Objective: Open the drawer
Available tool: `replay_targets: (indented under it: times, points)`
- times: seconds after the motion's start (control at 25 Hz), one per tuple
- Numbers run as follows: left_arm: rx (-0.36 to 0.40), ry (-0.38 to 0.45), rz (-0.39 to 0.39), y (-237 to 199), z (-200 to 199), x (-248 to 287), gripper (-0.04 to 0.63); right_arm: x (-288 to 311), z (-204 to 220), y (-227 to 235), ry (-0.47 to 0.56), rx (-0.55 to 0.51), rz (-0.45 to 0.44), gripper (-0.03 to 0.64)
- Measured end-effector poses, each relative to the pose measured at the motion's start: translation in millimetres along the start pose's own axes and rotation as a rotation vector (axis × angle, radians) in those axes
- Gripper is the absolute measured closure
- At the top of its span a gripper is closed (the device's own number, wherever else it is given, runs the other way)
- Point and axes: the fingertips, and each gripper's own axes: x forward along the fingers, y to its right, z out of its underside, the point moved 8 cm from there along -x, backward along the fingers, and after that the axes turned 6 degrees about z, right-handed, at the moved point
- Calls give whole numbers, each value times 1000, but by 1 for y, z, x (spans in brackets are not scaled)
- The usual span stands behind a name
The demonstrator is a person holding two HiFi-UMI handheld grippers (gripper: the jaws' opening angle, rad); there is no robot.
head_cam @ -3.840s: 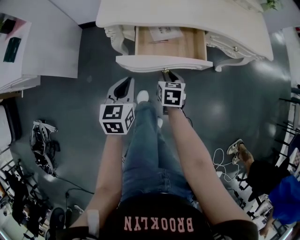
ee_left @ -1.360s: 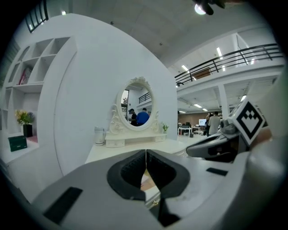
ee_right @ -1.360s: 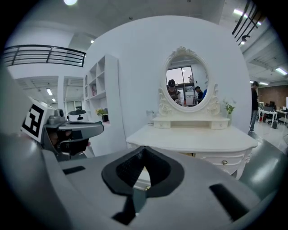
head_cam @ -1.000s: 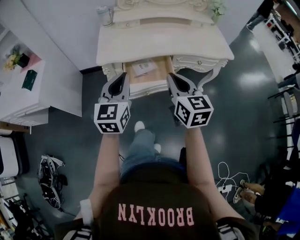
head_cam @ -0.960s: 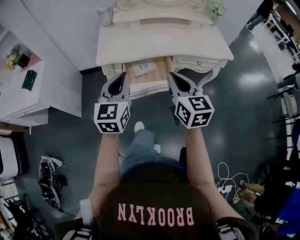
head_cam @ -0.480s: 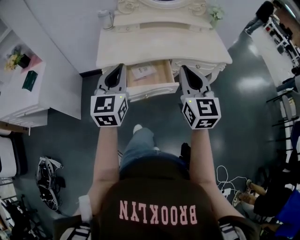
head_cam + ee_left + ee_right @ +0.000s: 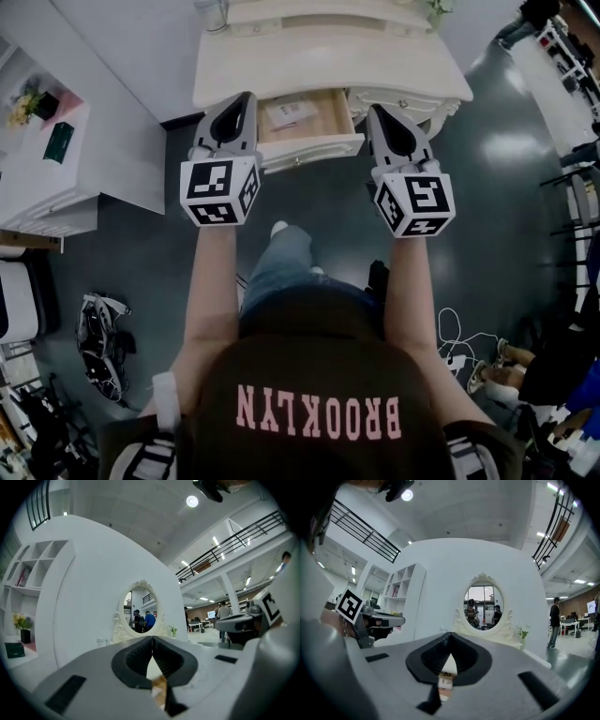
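Note:
The wooden drawer (image 7: 309,117) of the cream dressing table (image 7: 328,66) stands pulled out, with papers (image 7: 289,112) lying inside it. My left gripper (image 7: 247,97) hovers level at the drawer's left side, jaws shut and empty. My right gripper (image 7: 373,111) hovers at the drawer's right side, likewise shut with nothing in it. Neither gripper touches the drawer front (image 7: 314,151). In the left gripper view the shut left gripper (image 7: 152,639) points toward the oval mirror (image 7: 141,613). The right gripper view shows the shut right gripper (image 7: 449,636) below the oval mirror (image 7: 483,607).
A white shelf unit (image 7: 56,159) with a plant and a green box stands at the left. Dark equipment (image 7: 98,337) lies on the grey floor at lower left. Cables (image 7: 459,352) and other people are at the right. My leg and white shoe (image 7: 278,229) are below the drawer.
Both grippers rose from in front of the drawer and spread apart to its two sides. The right gripper rolled. The drawer stayed open throughout.

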Motion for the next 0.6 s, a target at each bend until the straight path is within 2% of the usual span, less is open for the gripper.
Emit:
replay_targets:
  times: [0.32,0.6]
  points:
    - [-21,-10,-11,4,13,-14,591,-10,9,-11,17,-29,-4,620]
    - [1,-32,-11,11,18,-26,591,-21,15,-17,2,-23,-9,620]
